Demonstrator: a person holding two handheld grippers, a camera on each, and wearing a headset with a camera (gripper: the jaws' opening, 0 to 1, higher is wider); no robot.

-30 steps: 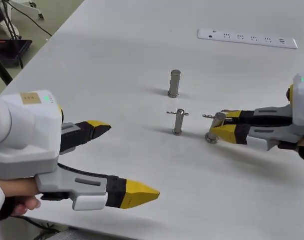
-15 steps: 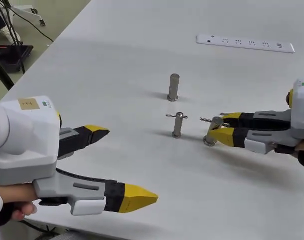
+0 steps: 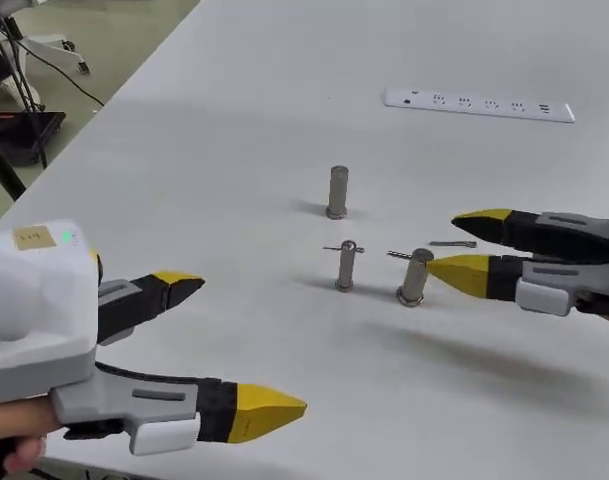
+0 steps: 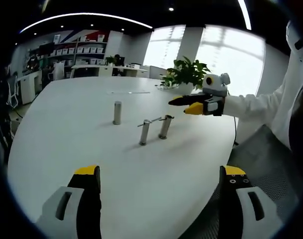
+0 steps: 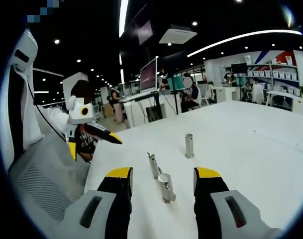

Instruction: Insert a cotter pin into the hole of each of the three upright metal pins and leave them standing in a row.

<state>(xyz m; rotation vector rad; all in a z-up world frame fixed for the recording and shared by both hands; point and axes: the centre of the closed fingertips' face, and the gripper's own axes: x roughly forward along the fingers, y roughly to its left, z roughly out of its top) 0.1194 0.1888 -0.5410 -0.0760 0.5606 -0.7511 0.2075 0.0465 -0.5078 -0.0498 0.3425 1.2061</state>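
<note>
We are judging the job about two thirds done: the near pin (image 3: 414,278), just ahead of the right tongs (image 3: 442,240), seems to be carrying a cotter pin (image 3: 398,256) through its top, though it is leaning a little. The middle pin (image 3: 346,268) beyond it is carrying one too, while the far pin (image 3: 337,190) is standing bare. The right tongs and the left tongs (image 3: 253,344) are both hanging released, gripping nothing. The head view is giving us a loose cotter pin (image 3: 452,243) lying on the counter (image 3: 234,150) by the right tongs' tips. The left gripper view is showing the three pins from the side, as a rough row.
</note>
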